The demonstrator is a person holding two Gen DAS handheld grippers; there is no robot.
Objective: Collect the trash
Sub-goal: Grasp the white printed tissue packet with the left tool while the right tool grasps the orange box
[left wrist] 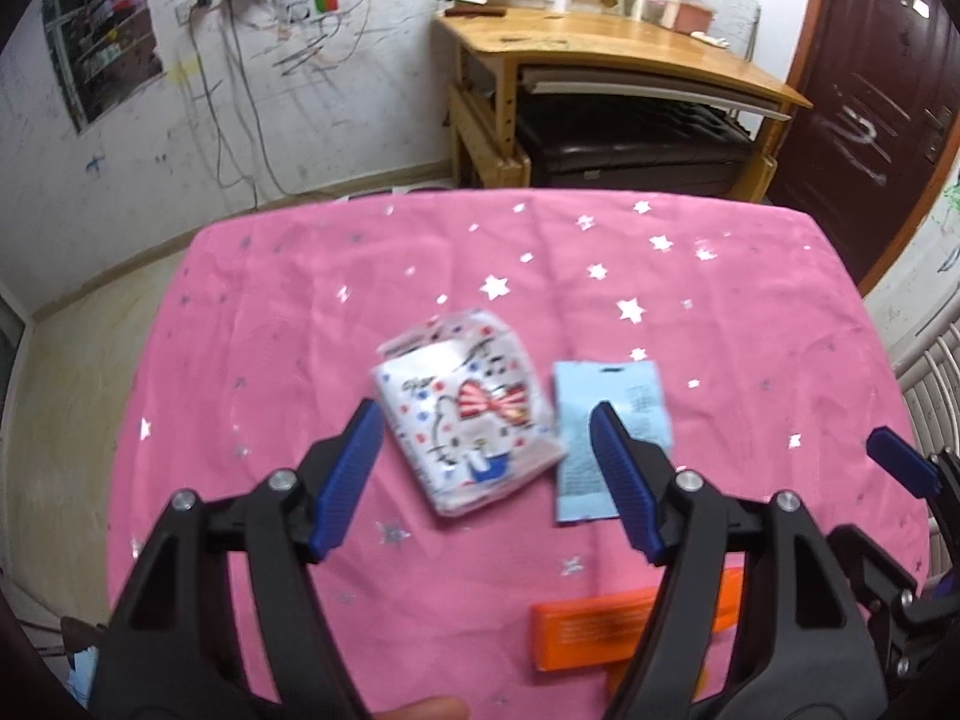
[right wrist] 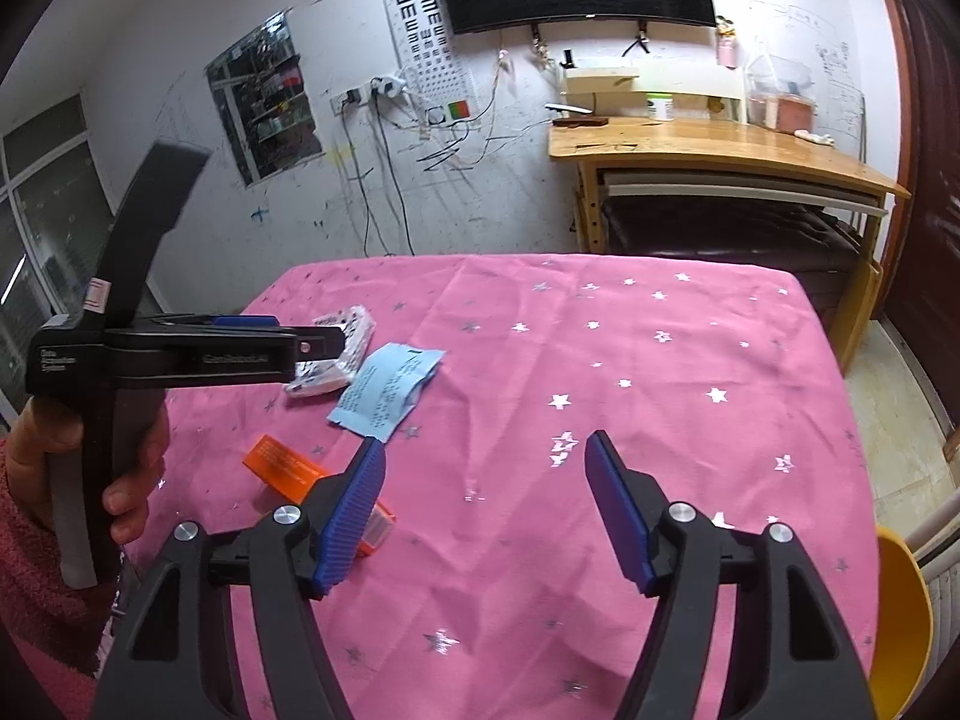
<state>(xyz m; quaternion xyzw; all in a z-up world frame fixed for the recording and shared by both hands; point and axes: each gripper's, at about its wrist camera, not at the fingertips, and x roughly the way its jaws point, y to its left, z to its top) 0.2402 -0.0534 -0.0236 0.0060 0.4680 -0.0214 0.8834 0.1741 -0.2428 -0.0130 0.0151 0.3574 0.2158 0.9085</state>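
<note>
On the pink cloth (left wrist: pixel 300 312) lie a cartoon-cat packet (left wrist: pixel 468 414), a blue wrapper (left wrist: pixel 624 396) (print unreadable) and an orange box (right wrist: pixel 282 465). Left gripper (left wrist: pixel 486 468) and right gripper (right wrist: pixel 486 498): jaws apart, empty.

Open left hand-held gripper (left wrist: pixel 486 420) above cartoon packet (left wrist: pixel 468 414), tablecloth (left wrist: pixel 270 312).

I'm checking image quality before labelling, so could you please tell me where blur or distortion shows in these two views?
Left wrist view: the white cartoon-print plastic packet is smeared by motion blur, and the wooden desk bows from fisheye distortion. Right wrist view: the pink star-printed tablecloth is sharper, though the silver stars glint and dark vignetting fills the corners.
</note>
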